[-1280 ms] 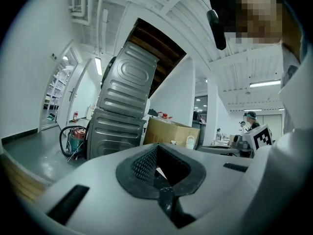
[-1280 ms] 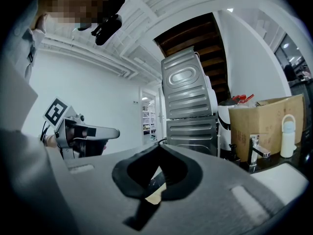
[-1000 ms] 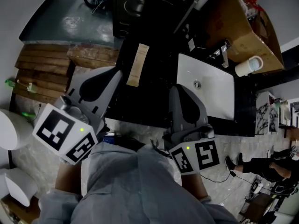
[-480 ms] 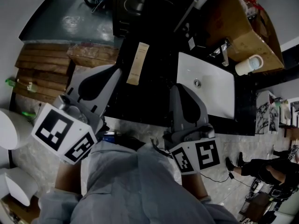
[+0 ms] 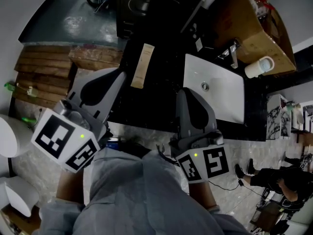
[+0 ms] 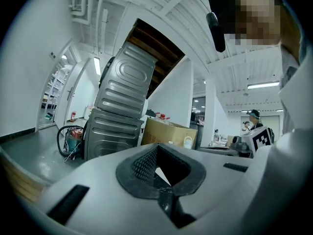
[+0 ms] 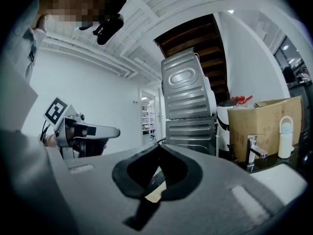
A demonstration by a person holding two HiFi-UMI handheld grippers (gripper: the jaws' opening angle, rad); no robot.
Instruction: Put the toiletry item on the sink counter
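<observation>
A beige flat toiletry tube (image 5: 142,66) lies lengthwise on the black sink counter (image 5: 161,97), left of the basin. My left gripper (image 5: 121,76) hovers over the counter's left edge, just below and left of the tube and not touching it. Its jaws are shut with nothing in them (image 6: 156,148). My right gripper (image 5: 187,93) is over the counter's front edge beside the basin. Its jaws are pressed together and hold nothing (image 7: 159,150). Both point level toward the back wall.
A white basin (image 5: 217,89) with a chrome faucet (image 5: 232,54) is set in the counter. A white cup (image 5: 257,67) and a cardboard box (image 5: 249,21) stand behind it. Wooden boards (image 5: 46,72) lie at the left, and a metal appliance (image 5: 146,4) stands at the back. A person (image 5: 279,177) sits at the lower right.
</observation>
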